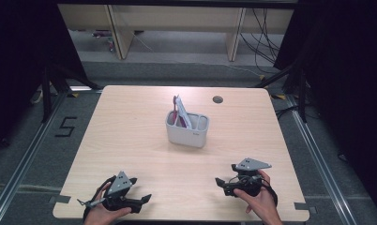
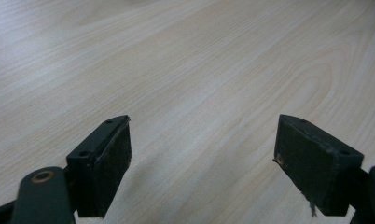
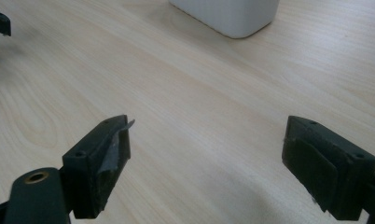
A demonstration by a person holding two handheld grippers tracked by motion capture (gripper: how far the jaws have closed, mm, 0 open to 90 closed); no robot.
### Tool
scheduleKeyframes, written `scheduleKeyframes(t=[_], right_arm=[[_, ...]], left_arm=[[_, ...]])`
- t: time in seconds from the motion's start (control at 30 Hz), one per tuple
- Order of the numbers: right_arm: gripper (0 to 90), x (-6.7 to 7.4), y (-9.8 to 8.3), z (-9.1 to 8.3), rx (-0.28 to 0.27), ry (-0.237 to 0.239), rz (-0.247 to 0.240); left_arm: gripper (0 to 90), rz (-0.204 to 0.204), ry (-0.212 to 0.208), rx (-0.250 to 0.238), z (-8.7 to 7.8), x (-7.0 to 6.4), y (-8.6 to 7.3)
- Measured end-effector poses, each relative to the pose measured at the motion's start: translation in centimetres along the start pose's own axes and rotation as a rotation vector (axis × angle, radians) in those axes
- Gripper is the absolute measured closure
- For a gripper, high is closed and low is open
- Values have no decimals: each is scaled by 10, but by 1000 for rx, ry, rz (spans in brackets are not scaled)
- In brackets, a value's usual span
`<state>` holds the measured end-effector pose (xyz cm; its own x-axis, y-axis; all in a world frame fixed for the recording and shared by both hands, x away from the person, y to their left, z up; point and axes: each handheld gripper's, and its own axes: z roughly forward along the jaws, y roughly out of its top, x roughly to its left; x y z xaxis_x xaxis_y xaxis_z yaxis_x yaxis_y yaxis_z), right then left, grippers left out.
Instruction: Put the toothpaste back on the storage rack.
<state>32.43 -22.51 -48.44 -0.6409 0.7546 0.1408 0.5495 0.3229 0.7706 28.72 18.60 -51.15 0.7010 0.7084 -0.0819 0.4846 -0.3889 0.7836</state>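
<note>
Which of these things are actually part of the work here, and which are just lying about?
Part of the work:
- white holder, two compartments
- pink and white items standing in its left compartment
- left gripper, open
- right gripper, open

Just there:
- round hole in the table
- cables on the floor

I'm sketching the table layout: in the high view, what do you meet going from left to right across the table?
Left gripper → white holder with pens in its left compartment → round hole in the table → right gripper.
</note>
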Motion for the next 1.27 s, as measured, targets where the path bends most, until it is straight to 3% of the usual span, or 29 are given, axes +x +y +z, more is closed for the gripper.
scheduleKeyframes(t=[0.13,0.2,0.3,0.5,0.57,0.6,0.63,0.7,0.73,0.77,0.8,0.87,1.03,1.13,1.17,1.27], right_arm=[[163,0,-3,-3,4,-5,-21],[163,2,-6,-3,0,2,5],[163,1,-9,-4,9,-1,-20],[163,8,-14,-8,35,18,14],[163,5,-16,-9,28,26,-36],[163,7,-17,-10,39,29,6],[163,5,-18,-10,29,26,-32],[163,6,-20,-12,42,17,-15],[163,9,-22,-13,46,7,19],[163,5,-23,-13,36,9,-24],[163,8,-24,-15,48,2,11],[163,6,-25,-16,44,3,-17],[163,7,-29,-19,42,12,15],[163,5,-31,-21,45,-7,-12],[163,5,-31,-21,46,12,-3],[163,5,-32,-22,50,-3,1]], left_arm=[[183,1,-2,1,0,0,0],[183,8,2,7,0,1,0],[183,-5,-5,-2,0,0,0],[182,2,2,5,0,1,0],[182,-10,-5,-5,0,0,0],[182,2,1,5,0,0,0],[182,-1,-6,2,-1,0,0],[182,-3,-5,1,0,0,0],[182,-9,-5,-5,0,0,0],[182,-9,-4,-4,0,0,0],[182,-9,-8,-3,0,0,0],[182,0,3,3,0,0,0],[182,-8,-7,-3,0,0,0],[182,-8,-4,-4,0,0,0],[182,7,1,8,-1,1,0],[182,-7,-6,-2,0,0,0]])
